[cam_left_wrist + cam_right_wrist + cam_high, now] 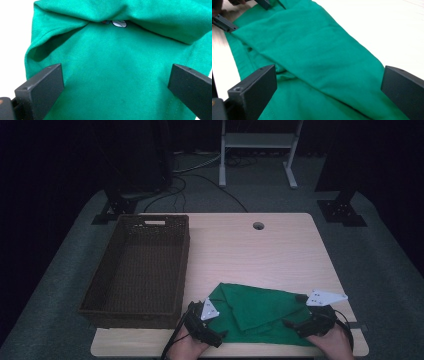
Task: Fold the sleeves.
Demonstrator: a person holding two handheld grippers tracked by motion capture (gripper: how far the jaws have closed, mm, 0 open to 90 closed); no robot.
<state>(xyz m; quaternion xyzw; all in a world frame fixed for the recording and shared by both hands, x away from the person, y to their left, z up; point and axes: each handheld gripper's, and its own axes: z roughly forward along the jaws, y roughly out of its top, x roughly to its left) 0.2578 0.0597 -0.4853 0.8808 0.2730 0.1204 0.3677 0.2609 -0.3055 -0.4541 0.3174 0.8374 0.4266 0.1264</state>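
A folded green garment (255, 312) lies at the near edge of the counter (260, 250), just right of the brown wicker basket (137, 270). The left hand-held gripper (115, 82) and right hand-held gripper (329, 87) sit at its two ends, jaws spread wide over the cloth, apparently gripping nothing.

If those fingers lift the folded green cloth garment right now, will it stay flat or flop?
The folded green cloth garment would probably flop and unfold: its soft creases and loose folds suggest no stiffness. It looks thin, so likely light. Pushed, it would probably bunch up on the pale wooden table rather than slide.
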